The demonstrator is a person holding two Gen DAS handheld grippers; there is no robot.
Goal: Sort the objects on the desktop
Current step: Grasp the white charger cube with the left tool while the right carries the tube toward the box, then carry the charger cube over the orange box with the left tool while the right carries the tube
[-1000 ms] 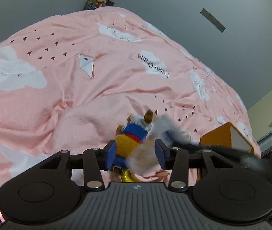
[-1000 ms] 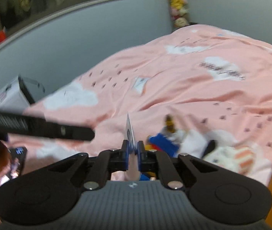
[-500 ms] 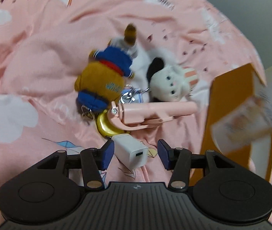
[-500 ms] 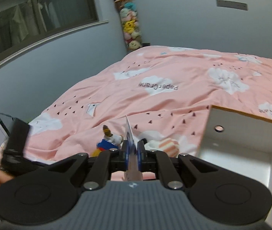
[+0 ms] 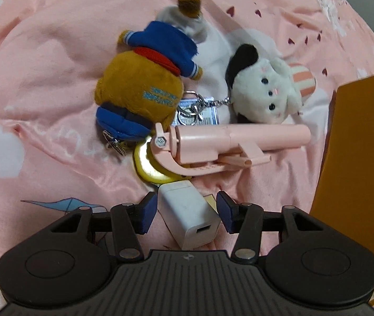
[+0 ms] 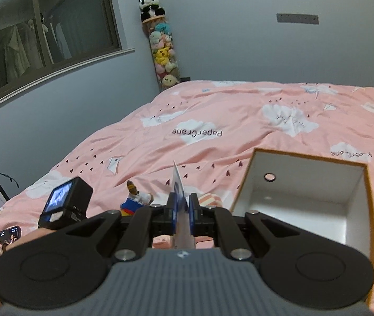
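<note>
We look down on a bed covered by a pink quilt (image 5: 55,52) printed with white clouds. Our left gripper (image 5: 187,212) points steeply downward, its jaws standing moderately wide on either side of a white USB charger block (image 5: 189,214). The blue pads (image 5: 147,212) are close beside the block but do not press on it.

Just beyond the charger, toward twelve o'clock, lies a small pile of things. A yellow round object (image 5: 144,166) sits partly under a pink folding holder (image 5: 229,142) that stretches toward three o'clock. Behind these, at eleven o'clock, a brown plush toy in blue clothes (image 5: 144,84) lies on its side. At one o'clock lies a white plush toy with a black ear (image 5: 263,89). Key rings and a small printed tag (image 5: 200,110) rest between the two toys. At three o'clock stands the orange outer wall of a box (image 5: 358,144).

In the right wrist view, our right gripper (image 6: 180,212) is held above the bed, its jaws nearly closed on a thin card (image 6: 177,184) standing on edge. The open box (image 6: 305,200), white inside with an orange rim, sits at two o'clock from those jaws. At nine o'clock we see the camera on the left gripper (image 6: 65,205) above our forearm, and a phone (image 6: 8,237) on the quilt. A column of stuffed toys (image 6: 163,52) stands in the far corner.
</note>
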